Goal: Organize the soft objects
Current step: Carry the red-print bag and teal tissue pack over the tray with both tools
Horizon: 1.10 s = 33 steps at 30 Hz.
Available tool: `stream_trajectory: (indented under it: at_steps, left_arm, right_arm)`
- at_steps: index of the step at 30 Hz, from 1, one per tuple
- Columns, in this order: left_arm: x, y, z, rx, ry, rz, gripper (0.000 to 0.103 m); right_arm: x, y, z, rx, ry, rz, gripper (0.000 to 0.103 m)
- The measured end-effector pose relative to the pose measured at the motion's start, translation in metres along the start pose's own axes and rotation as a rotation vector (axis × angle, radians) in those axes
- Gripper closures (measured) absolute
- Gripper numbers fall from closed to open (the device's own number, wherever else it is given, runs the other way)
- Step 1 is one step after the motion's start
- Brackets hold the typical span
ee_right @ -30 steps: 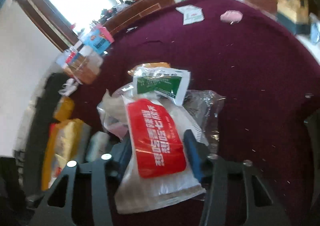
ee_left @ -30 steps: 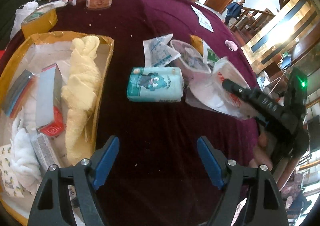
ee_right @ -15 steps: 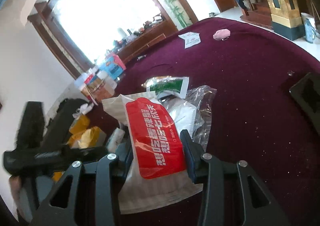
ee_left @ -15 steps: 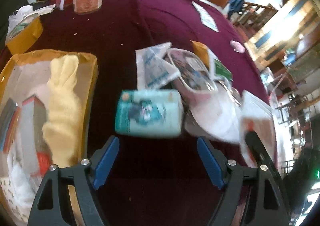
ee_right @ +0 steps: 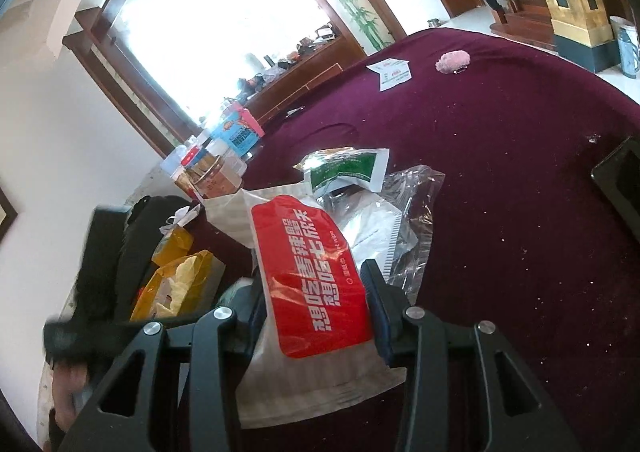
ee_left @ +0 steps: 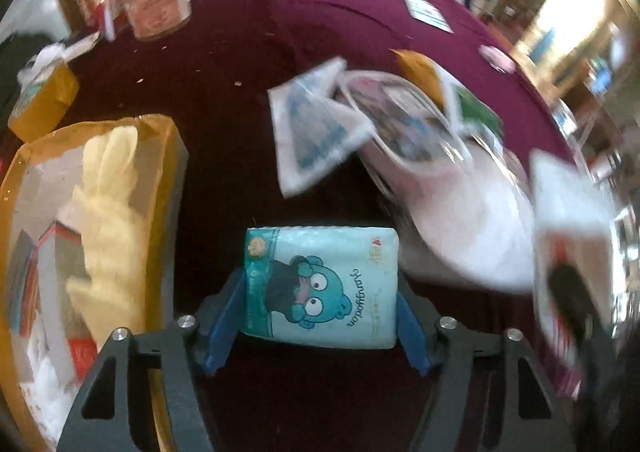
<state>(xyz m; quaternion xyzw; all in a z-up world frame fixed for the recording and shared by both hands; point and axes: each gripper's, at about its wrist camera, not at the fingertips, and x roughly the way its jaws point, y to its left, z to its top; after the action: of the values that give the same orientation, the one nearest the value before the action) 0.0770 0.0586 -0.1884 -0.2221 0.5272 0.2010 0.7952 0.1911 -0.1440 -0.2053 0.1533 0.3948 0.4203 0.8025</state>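
On the maroon surface (ee_left: pixel 320 31), the left tool (ee_left: pixel 320 308) closes around a teal tissue pack (ee_left: pixel 322 288) (light, squashy; best gripped across its short sides); the right tool (ee_right: pixel 316 304) clamps a red-labelled wipe packet (ee_right: pixel 312 276).

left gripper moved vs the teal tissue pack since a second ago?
Yes. The left gripper has come forward to the teal tissue pack, which lies where it did beside the yellow tray; the pack is now between its closing jaws.

- Tissue pack (ee_left: pixel 320 288) between the left fingers: teal, blue cartoon face.
- Wet-wipe packet (ee_right: pixel 312 284) in right jaws: white, red label.
- Tablecloth (ee_right: pixel 500 171) beyond: maroon.
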Motion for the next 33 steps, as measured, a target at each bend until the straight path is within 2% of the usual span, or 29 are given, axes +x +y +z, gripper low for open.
stream_trajectory:
  at_steps: [2,4,6,8,11,13,15,18,21,24,25,27,29,33]
  left_arm:
    - [-0.009,-0.002,-0.017,0.048,-0.013,-0.016,0.033]
    - [-0.019,0.002,-0.031,0.041,-0.024,-0.054,0.033]
    - [-0.034,0.013,-0.044,-0.005,-0.029,-0.166,0.033]
    - [-0.043,0.028,-0.050,-0.091,-0.017,-0.349,0.032]
    - [-0.039,0.042,-0.055,-0.181,0.046,-0.505,0.032]
    - [-0.036,0.043,-0.058,-0.187,0.056,-0.520,0.032]
    - [-0.033,0.041,-0.061,-0.185,0.074,-0.568,0.032]
    - [-0.027,0.039,-0.065,-0.218,0.113,-0.634,0.032]
    - [-0.021,0.032,-0.058,-0.237,0.132,-0.673,0.030]
    - [-0.018,0.037,-0.056,-0.286,0.135,-0.690,0.026]
    - [-0.017,0.040,-0.056,-0.301,0.140,-0.702,0.021]
    - [-0.007,0.045,-0.057,-0.357,0.178,-0.778,0.017]
    - [0.001,0.050,-0.058,-0.412,0.203,-0.820,0.015]
    - [0.000,0.051,-0.056,-0.426,0.209,-0.830,0.014]
  right_arm:
    - [0.000,-0.001,0.000,0.005,0.004,0.004,0.061]
    - [-0.001,-0.002,-0.001,0.014,0.002,0.004,0.061]
    - [-0.001,-0.004,0.000,0.020,0.003,0.016,0.061]
    - [0.000,-0.004,0.000,0.023,0.006,0.010,0.061]
    - [0.001,-0.002,0.000,0.014,0.012,0.002,0.061]
    - [0.001,0.001,-0.001,-0.006,0.013,0.002,0.061]
    - [0.003,0.006,-0.001,-0.039,0.032,0.014,0.061]
    - [0.012,0.023,-0.006,-0.145,0.107,0.067,0.061]
    - [0.018,0.039,-0.011,-0.241,0.140,0.023,0.060]
    - [0.022,0.040,-0.012,-0.250,0.177,0.029,0.061]
    - [0.022,0.040,-0.011,-0.250,0.180,0.042,0.061]
    - [0.022,0.040,-0.011,-0.254,0.190,0.051,0.061]
    - [0.024,0.043,-0.012,-0.267,0.206,0.059,0.061]
    - [0.022,0.047,-0.017,-0.295,0.189,0.064,0.061]
